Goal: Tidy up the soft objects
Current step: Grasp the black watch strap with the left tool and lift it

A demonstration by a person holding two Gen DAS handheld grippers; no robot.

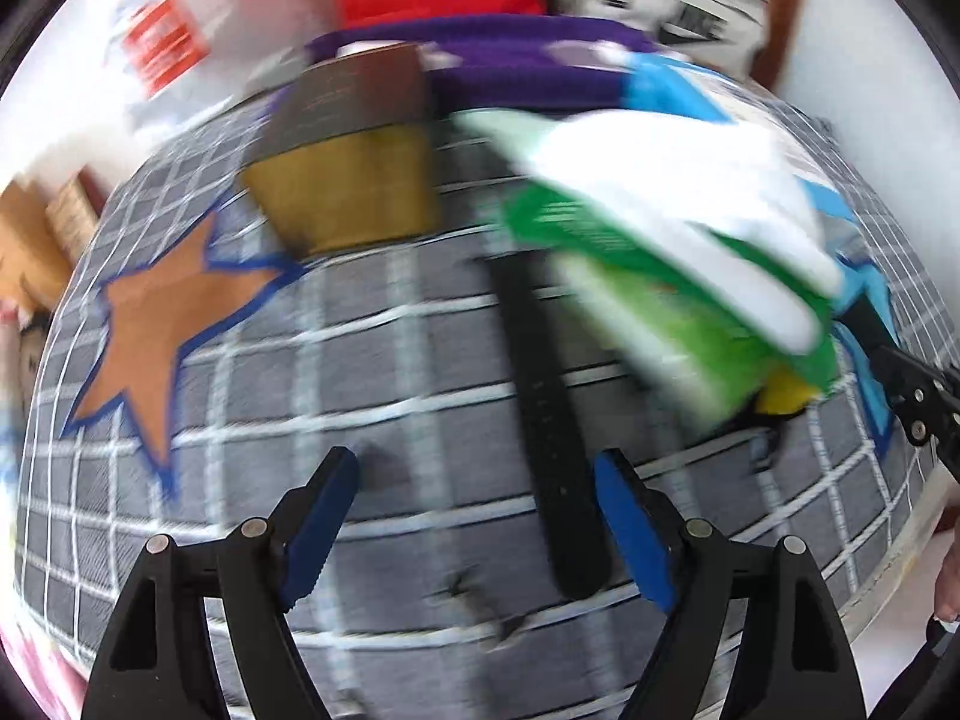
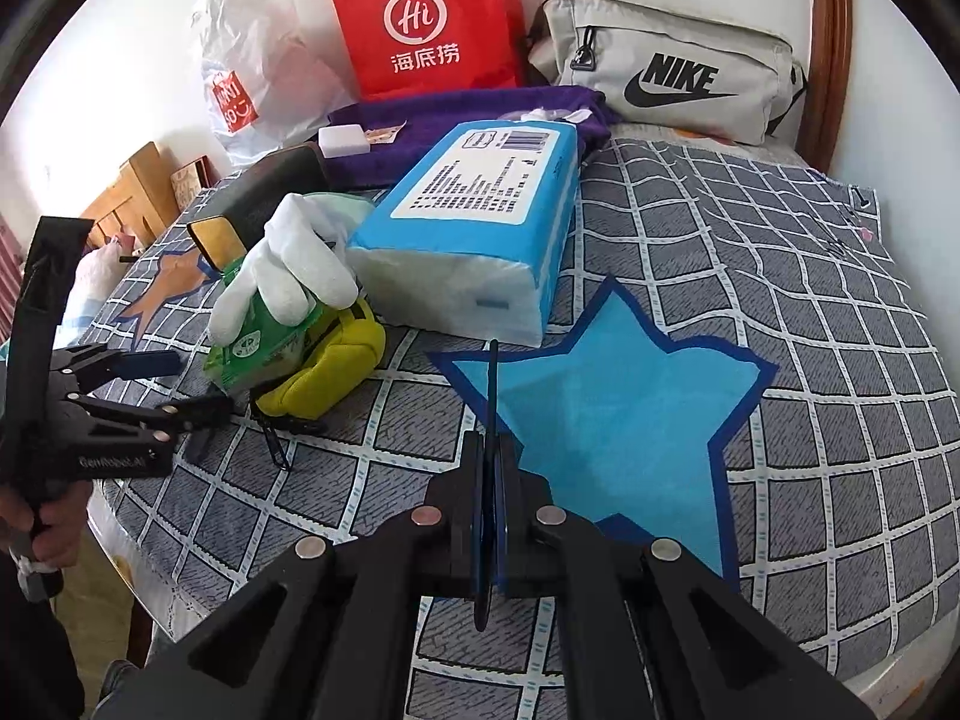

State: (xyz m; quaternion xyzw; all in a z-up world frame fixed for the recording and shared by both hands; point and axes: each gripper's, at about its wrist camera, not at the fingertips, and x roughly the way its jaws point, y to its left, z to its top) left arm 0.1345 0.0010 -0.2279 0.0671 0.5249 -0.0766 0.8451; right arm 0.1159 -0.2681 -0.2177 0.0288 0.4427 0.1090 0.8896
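Right wrist view, read left to right. Left gripper (image 2: 174, 384) at the bed's left edge, jaws spread, nothing between them, aimed at the small pile. No earlier frame to compare.

Pile sits on the checked bedspread (image 2: 780, 252) near the left edge: white glove (image 2: 294, 264) draped on top of a green tissue pack (image 2: 258, 348), which leans against a yellow pouch (image 2: 336, 360). All three touching. A black strap or clip lies just in front of the pouch; cannot tell what it belongs to.

Just beside the pile, toward the middle: large blue tissue pack (image 2: 480, 210), lying flat. Behind it a purple cloth (image 2: 456, 108) at the far edge.

Right gripper (image 2: 489, 360) over the blue star (image 2: 618, 408), jaws closed together, holding nothing.

Left wrist view is motion-blurred; it confirms the left gripper's wide-open jaws above bare bedspread, with the green pack up and to its right.

Handling, judged: glove is limp and light, likely to slide off if the green pack is lifted first; pinch it at the cuff or across the fingers. Packs are soft, squashy, slick film; grip across the narrow side.

Room: open bedspread right of the blue star; left edge close to the pile, so things could drop off there.
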